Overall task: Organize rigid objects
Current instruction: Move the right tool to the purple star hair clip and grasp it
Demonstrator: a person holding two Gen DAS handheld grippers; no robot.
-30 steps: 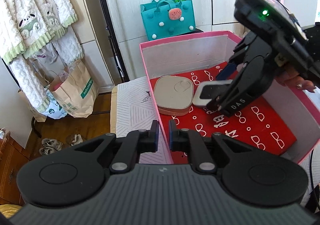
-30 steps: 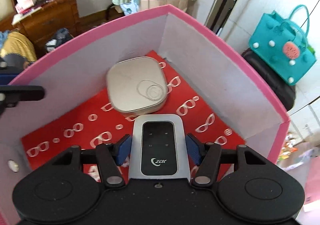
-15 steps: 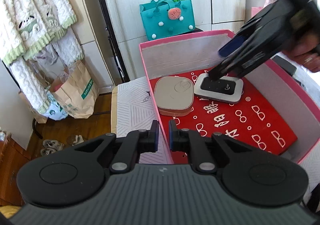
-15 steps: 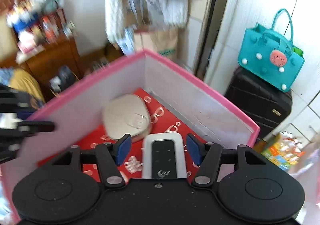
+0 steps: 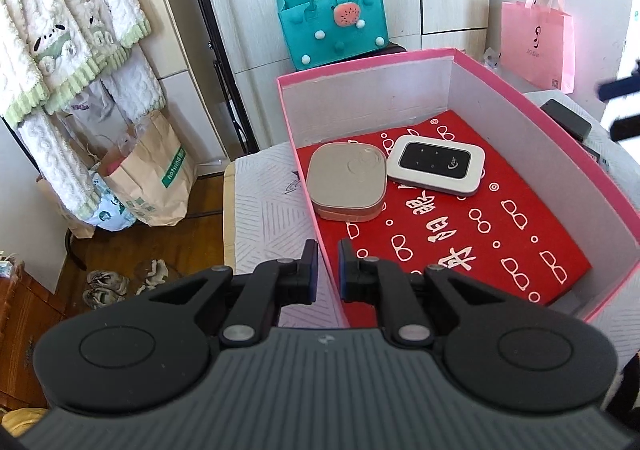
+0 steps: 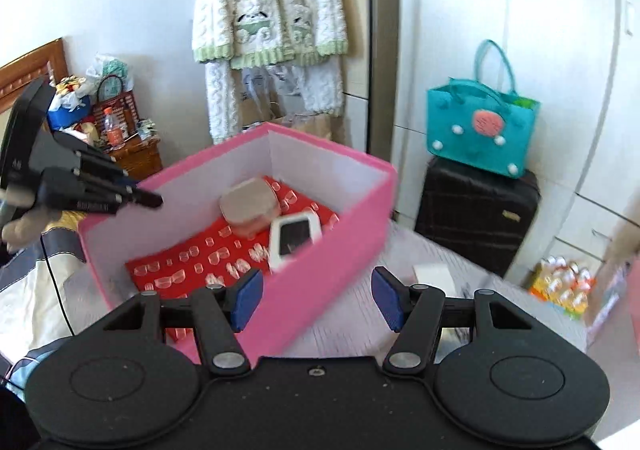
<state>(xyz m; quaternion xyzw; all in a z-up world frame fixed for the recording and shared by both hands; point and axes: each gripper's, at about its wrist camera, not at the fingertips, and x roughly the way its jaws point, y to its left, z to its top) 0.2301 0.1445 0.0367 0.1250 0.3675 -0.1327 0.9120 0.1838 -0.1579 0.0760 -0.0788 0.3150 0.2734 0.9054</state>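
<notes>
A pink box with a red patterned floor stands on the bed. In it lie a beige rounded case and a white pocket router with a black face, side by side at the far end. My left gripper is shut on the box's near left wall. My right gripper is open and empty, drawn back outside the box's right wall; the case and router lie inside. Its fingertips show at the right edge of the left wrist view.
A teal felt bag sits on a black suitcase by the white cabinets. A pink bag hangs at the right. A dark object lies beyond the box. A white card lies on the bed. Paper bags stand on the floor.
My right gripper let go of the router on the box floor, opened, then rose and pulled back out of the box to the right. The left gripper has stayed shut on the box wall.
</notes>
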